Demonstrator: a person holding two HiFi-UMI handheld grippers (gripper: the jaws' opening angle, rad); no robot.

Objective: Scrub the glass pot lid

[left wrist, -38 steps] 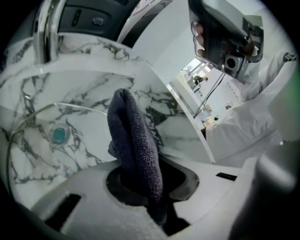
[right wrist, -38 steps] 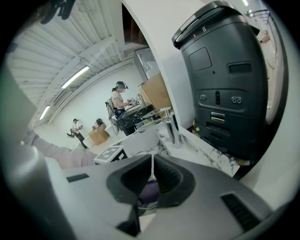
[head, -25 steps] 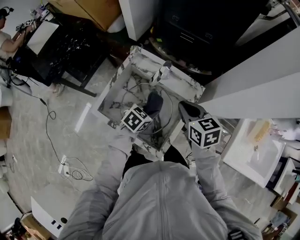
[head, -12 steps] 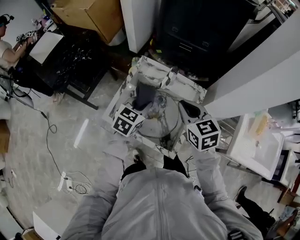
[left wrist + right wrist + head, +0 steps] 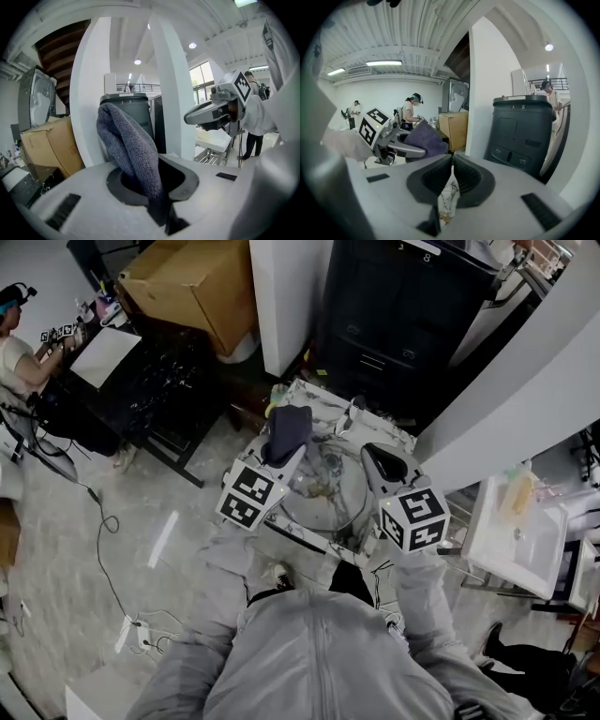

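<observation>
The left tongs [image 5: 149, 185] clamp a dark grey terry cloth [image 5: 129, 140]. The right tongs [image 5: 452, 178] pinch the rim of a round clear glass pot lid [image 5: 323, 491].

Grey zip jacket [image 5: 323, 652]; left tongs [image 5: 154, 183] and right tongs [image 5: 451, 176] bear black-and-white marker cubes [image 5: 248, 495].

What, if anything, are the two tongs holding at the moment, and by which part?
The left tongs grip a grey cloth by its lower end; the right tongs appear shut on the glass pot lid at its rim.
</observation>
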